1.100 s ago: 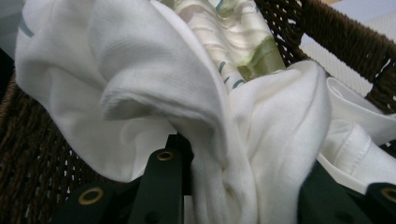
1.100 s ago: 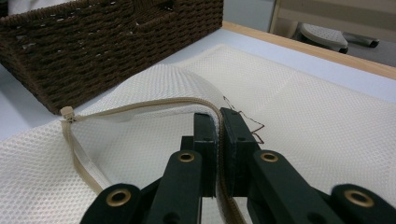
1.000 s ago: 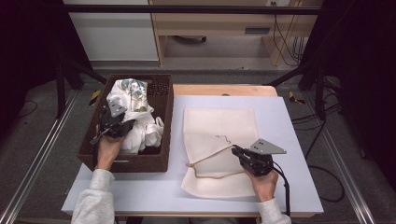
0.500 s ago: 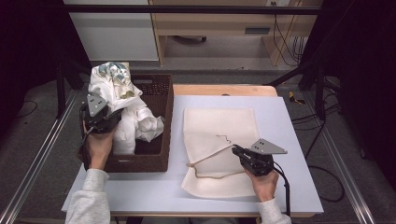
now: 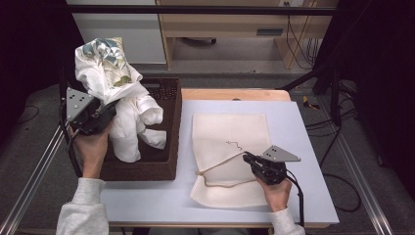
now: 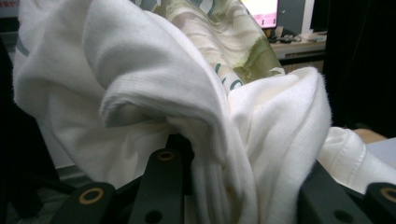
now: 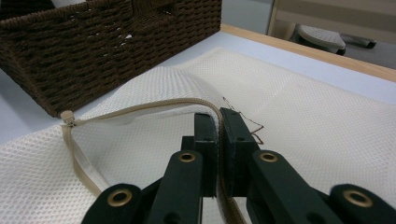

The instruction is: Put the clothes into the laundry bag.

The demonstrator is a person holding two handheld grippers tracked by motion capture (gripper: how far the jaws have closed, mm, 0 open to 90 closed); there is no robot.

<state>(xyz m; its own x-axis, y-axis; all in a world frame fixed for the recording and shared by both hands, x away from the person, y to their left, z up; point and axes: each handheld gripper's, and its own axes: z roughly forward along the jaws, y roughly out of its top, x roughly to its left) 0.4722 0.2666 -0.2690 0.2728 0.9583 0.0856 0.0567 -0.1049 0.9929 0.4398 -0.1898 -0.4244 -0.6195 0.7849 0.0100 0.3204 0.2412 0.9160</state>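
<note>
Pale blue table (image 5: pixel 303 147), wicker basket (image 5: pixel 169 147) beside mesh bag (image 5: pixel 230 132), cables behind

The left gripper (image 5: pixel 100 117) clamps a bunched white printed garment (image 5: pixel 122 105) lifted above the dark brown woven basket (image 5: pixel 169 122). The right gripper (image 5: pixel 249 159) pinches the zipped edge of a cream mesh laundry bag (image 5: pixel 230 134) lying on the pale blue tabletop (image 5: pixel 293 127).
</note>
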